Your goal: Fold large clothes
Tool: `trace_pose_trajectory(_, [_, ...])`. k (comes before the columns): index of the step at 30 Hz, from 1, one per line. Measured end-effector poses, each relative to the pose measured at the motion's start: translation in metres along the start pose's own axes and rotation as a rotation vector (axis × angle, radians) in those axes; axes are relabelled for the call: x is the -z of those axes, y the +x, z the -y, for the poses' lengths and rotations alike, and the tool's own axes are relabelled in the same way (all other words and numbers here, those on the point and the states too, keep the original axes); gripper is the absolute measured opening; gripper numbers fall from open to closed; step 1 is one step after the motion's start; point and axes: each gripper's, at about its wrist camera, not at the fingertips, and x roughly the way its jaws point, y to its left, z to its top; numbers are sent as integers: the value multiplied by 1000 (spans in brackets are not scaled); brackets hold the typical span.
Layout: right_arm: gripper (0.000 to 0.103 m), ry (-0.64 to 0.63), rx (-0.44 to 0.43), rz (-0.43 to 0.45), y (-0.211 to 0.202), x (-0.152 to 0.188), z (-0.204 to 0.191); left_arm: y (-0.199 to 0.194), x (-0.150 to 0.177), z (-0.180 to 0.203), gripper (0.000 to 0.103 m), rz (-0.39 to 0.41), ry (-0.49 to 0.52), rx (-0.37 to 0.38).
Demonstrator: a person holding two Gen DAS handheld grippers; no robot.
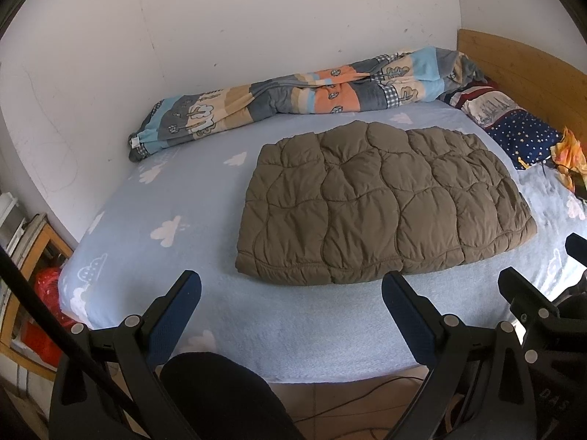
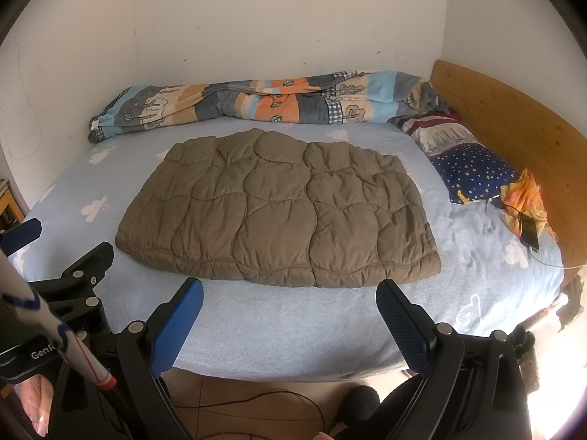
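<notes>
White wall (image 2: 256, 18) behind bed (image 2: 275, 322), cloud-print blue sheet; folded brown quilted jacket (image 2: 279, 209) in middle. Left hand-held gripper (image 1: 291, 293), right hand-held gripper (image 2: 290, 299) both wide, empty.

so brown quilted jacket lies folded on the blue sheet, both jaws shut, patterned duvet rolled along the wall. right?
Not quite: both jaws are open and empty, as each wrist view shows for the left gripper and right gripper. The rest holds: jacket folded on the sheet, duvet along the wall.
</notes>
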Motion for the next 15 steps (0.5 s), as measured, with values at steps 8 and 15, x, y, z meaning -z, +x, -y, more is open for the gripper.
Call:
trace_pose_trajectory(8, [97,-2,4,1,-1,0,0,-1,0,0,98,2,4,-2])
trace_pose_trajectory(15, [97,-4,6,1,-1,0,1,-3,0,-2,98,10,9,2])
